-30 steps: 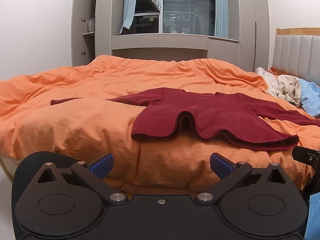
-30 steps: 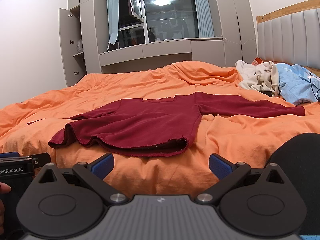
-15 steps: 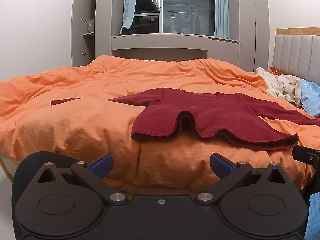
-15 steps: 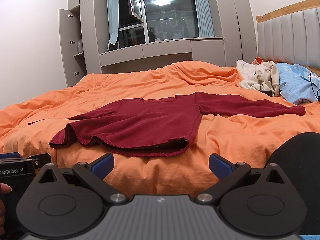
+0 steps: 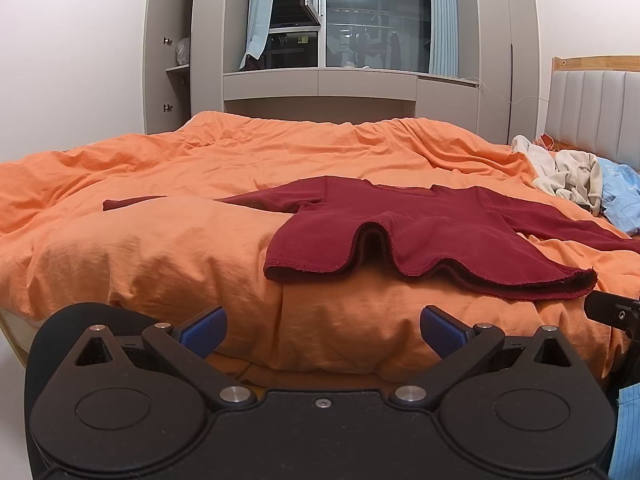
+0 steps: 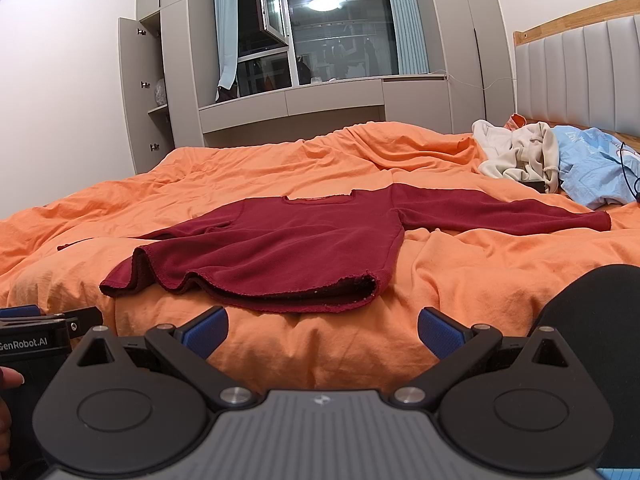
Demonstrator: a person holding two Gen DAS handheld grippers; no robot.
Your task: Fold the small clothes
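Both grippers level, short of the bed

My left gripper (image 5: 322, 330) and right gripper (image 6: 322, 330) hang released, empty; maroon shirt (image 6: 280, 250) lies flat on the orange duvet (image 5: 160, 256), sleeves spread, hem nearest me

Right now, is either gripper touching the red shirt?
Apart. Each wrist view shows orange duvet between the open left gripper, right gripper and red shirt.

Orange bed (image 5: 168, 248) bears maroon shirt (image 5: 432, 232), heaped clothes (image 6: 520, 152).
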